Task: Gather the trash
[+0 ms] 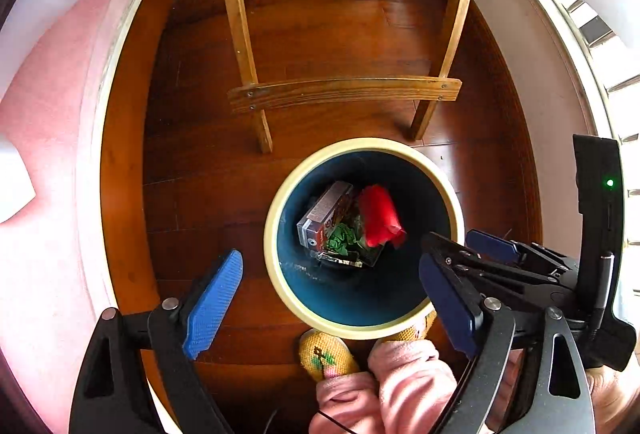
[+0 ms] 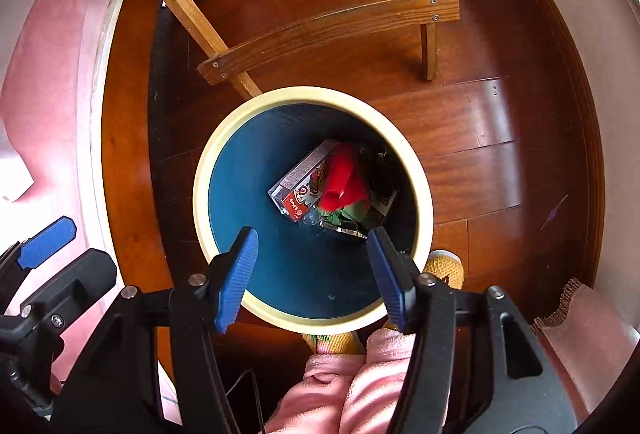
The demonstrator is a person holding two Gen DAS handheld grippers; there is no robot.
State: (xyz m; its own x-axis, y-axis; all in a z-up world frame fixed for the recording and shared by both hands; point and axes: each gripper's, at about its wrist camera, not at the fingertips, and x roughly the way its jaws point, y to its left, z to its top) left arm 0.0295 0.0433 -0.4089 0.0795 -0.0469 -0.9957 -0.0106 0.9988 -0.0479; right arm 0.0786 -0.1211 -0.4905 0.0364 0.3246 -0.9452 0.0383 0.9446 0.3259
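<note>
I hold both tools over the waste bin [image 1: 276, 234], which stands on the wooden floor [image 1: 192, 193] just in front of my yellow knitted slippers [image 1: 326, 354]. My left hand-held gripper [image 1: 332, 298] is spread wide with nothing between its blue pads [image 1: 212, 306]. My right hand-held gripper [image 2: 314, 278] is also parted and empty, hanging directly above the bin's mouth. Down at the bottom of the bin's dark blue inside lies the trash: a red-and-white printed carton [image 2: 298, 185] leaning toward the left wall, a crumpled red piece [image 2: 344, 173] resting on it, green crumpled paper [image 1: 340, 236] beneath, and something shiny, perhaps foil or clear plastic packaging [image 1: 348, 261], at the near side. Beyond the bin's far rim stand the legs and crossbars of a wooden frame [image 1: 344, 91]. My pink trouser cuffs [image 1: 400, 378] show at the lower edge.
</note>
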